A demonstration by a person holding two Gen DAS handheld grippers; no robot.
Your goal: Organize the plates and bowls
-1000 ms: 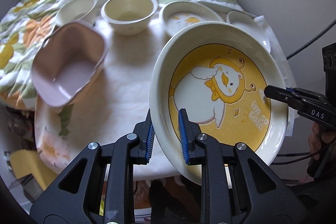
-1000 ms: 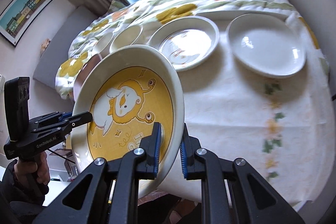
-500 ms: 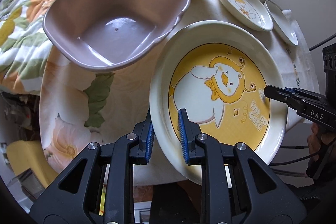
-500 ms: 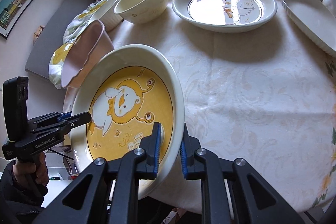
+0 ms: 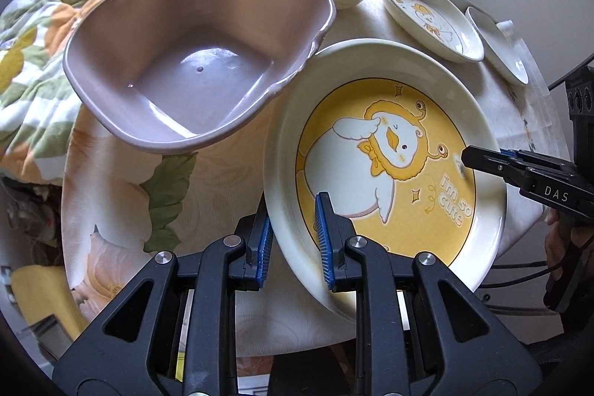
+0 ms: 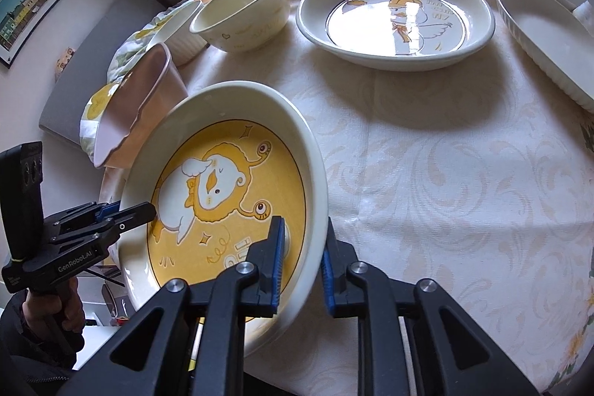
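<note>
Both grippers clamp one yellow duck plate by opposite rims.
Left gripper bites its 7 o'clock edge; right gripper pinches the far rim; mauve basin at 10 o'clock; smaller duck plate at 1 o'clock.

White dish cut off at right edge.

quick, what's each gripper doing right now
Left gripper: shut on the rim of the yellow duck plate.
Right gripper: shut on the opposite rim of the same plate.
</note>
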